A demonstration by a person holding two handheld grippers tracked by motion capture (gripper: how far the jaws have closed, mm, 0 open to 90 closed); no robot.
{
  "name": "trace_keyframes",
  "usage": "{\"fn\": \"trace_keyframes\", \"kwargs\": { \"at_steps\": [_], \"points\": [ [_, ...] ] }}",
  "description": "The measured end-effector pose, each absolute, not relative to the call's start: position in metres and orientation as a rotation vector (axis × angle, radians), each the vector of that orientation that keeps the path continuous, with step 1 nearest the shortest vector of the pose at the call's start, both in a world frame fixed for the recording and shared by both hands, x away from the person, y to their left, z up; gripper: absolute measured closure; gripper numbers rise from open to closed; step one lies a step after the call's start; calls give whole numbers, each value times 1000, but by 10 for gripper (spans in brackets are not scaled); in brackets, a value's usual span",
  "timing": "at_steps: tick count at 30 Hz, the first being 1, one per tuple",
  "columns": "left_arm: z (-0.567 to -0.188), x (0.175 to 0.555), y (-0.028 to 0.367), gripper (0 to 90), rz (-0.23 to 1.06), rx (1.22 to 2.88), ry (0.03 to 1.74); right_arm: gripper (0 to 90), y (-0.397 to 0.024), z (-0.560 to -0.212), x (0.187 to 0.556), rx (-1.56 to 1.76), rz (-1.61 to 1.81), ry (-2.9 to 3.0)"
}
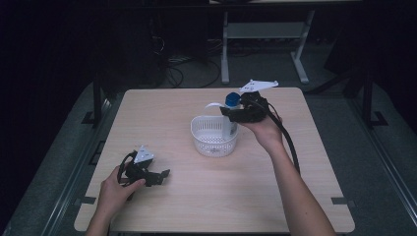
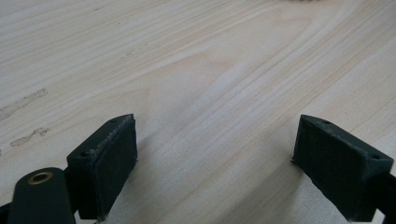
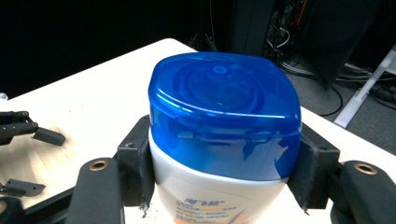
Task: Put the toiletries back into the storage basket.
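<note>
- Bottle (image 1: 230,120) with a blue cap (image 3: 224,114) and a white body is the thing in hand; it stands upright, and its lower part is inside the white basket (image 1: 206,140), at the right side of it.
- In the right gripper view, the cap is seen from close and a little from above, with orange and blue print on the white body just below it.
- Right gripper (image 1: 235,115) grasps the bottle: its two black jaws press on the two sides of the bottle just under the cap, one on each side, so they are clenched on it.
- The person's right hand (image 1: 265,130) carries this gripper from the right side of the basket, and a black cable (image 1: 290,145) trails from it along the forearm.
- A grey three-cornered plate (image 1: 258,87) sits on top of the right gripper.
- The basket is a round white one with small holes in its wall, and it stands near the middle of the wooden surface (image 1: 216,196).
- Left gripper (image 1: 162,175) is well apart from the basket, at the near left part of the surface, held by the left hand (image 1: 115,189).
- In the left gripper view, its jaws stand wide and released, with nothing between them except bare wood grain (image 2: 210,93).
- Around the surface lies a dark floor, and the legs of a pale frame (image 1: 225,49) stand behind.
</note>
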State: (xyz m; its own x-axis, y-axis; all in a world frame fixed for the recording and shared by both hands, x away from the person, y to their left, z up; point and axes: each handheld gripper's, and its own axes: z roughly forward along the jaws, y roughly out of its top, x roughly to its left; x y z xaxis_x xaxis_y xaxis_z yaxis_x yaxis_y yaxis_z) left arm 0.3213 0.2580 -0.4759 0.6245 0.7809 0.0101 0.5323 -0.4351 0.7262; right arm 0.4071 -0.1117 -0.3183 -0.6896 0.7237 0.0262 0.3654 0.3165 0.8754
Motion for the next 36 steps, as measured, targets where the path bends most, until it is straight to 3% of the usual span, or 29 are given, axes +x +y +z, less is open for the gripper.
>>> {"fn": "trace_keyframes", "kwargs": {
  "at_steps": [36],
  "points": [
    [-476, 321, 258, 130, 452, 2141, 1026, 356, -98, -360, 413, 992, 1211, 2307]
  ]
}}
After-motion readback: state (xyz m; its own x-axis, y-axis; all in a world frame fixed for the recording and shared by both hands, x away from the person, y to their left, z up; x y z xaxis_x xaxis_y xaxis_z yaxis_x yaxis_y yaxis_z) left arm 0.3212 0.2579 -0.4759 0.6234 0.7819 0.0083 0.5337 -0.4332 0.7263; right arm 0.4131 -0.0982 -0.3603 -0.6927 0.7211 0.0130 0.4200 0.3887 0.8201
